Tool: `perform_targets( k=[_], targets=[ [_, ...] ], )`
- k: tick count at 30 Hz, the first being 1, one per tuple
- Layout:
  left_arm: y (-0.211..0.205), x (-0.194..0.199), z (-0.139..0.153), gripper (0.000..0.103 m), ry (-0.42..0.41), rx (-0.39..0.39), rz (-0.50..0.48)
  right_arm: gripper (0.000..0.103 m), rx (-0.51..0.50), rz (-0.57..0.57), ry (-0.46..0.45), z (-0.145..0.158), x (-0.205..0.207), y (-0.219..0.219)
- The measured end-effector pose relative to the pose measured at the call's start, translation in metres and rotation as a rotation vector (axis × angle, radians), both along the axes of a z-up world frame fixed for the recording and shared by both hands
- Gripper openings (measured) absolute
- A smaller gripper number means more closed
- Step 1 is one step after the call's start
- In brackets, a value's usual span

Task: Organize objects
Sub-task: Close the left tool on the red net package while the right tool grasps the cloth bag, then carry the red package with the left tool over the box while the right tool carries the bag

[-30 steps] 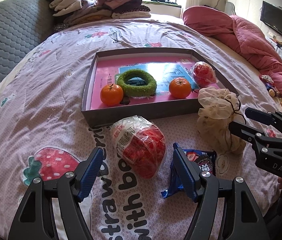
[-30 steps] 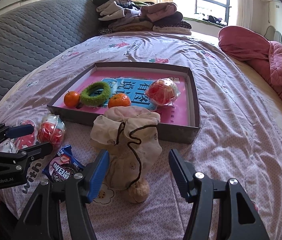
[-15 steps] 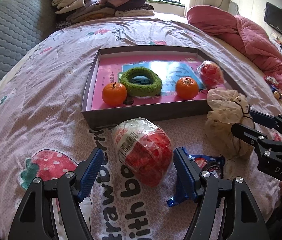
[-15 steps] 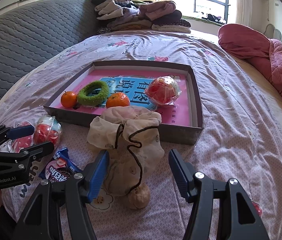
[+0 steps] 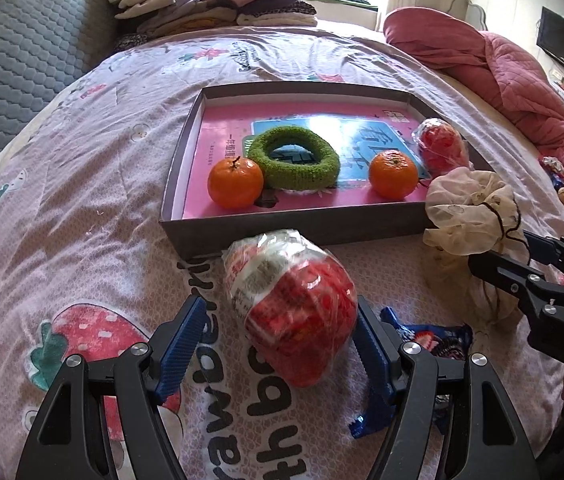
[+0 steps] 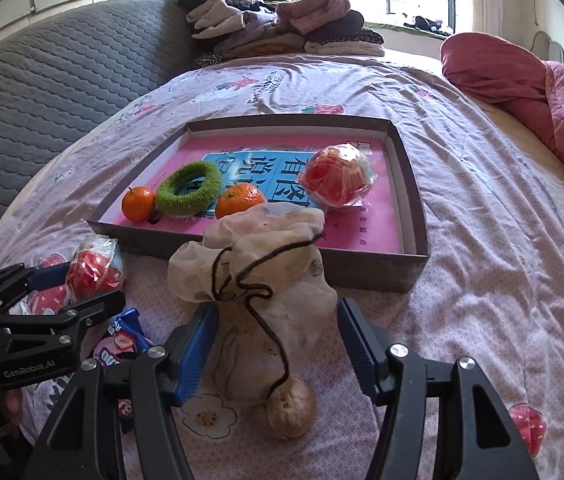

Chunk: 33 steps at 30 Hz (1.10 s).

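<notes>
**Red-wrapped packet and cloth pouch both being straddled, neither yet gripped**

Plastic-wrapped red packet [image 5: 290, 312] is lying on the bedspread [image 5: 82, 184] just outside the near wall of the grey box [image 5: 294, 232]. The left gripper [image 5: 278, 344] is standing wide around it; the right-hand pad looks to be at the wrapper, the left-hand pad is well clear, so nothing is being squeezed. The right gripper [image 6: 274, 344] is likewise standing apart on either side of the cream drawstring pouch [image 6: 258, 296], which is slumping against the box's near wall; gaps are showing at both pads. Judgement: each claw is being lined up for a pick, presumably to lift its item over the wall into the box.

Count inside the box: two oranges [image 5: 235, 182] [image 5: 394, 174], one green knitted ring [image 5: 294, 158] lying between them, and one red wrapped packet [image 6: 336, 180] toward the box's right side. Count outside: one red packet, one pouch, one blue snack wrapper [image 6: 122, 344] lying between the two grippers on the bedspread. A walnut-like ball [image 6: 292, 408] is hanging on the pouch's cord, resting on the bedspread.
</notes>
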<state>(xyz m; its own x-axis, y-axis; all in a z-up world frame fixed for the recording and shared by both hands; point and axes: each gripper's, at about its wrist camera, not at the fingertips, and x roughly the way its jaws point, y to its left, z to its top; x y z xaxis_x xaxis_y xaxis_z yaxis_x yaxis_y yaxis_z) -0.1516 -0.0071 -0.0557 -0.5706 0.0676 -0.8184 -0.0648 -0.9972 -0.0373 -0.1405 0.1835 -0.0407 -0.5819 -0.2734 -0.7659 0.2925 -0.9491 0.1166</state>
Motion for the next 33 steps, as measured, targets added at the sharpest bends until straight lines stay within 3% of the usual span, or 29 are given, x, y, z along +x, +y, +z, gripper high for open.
perform_targets(
  k=[4,9,12,17,33],
  targets=[
    [-0.003,-0.005,-0.003,0.074,-0.001,0.014,0.005,0.060,-0.002,0.003,0.007,0.000,-0.002,-0.002],
    [-0.006,-0.009,-0.005,0.073,0.001,0.037,0.001,0.034,-0.030,0.010,0.006,0.000,-0.006,-0.003],
    [-0.006,-0.010,-0.007,0.064,-0.001,0.053,-0.010,0.023,-0.039,0.015,0.002,-0.002,-0.006,-0.002],
    [-0.005,-0.010,-0.006,0.059,0.010,0.054,-0.027,0.014,-0.051,0.017,0.004,0.000,-0.006,-0.001],
    [-0.004,-0.001,0.018,0.058,0.110,0.047,-0.049,0.011,-0.104,0.013,0.072,0.019,0.002,0.006]
  ],
)
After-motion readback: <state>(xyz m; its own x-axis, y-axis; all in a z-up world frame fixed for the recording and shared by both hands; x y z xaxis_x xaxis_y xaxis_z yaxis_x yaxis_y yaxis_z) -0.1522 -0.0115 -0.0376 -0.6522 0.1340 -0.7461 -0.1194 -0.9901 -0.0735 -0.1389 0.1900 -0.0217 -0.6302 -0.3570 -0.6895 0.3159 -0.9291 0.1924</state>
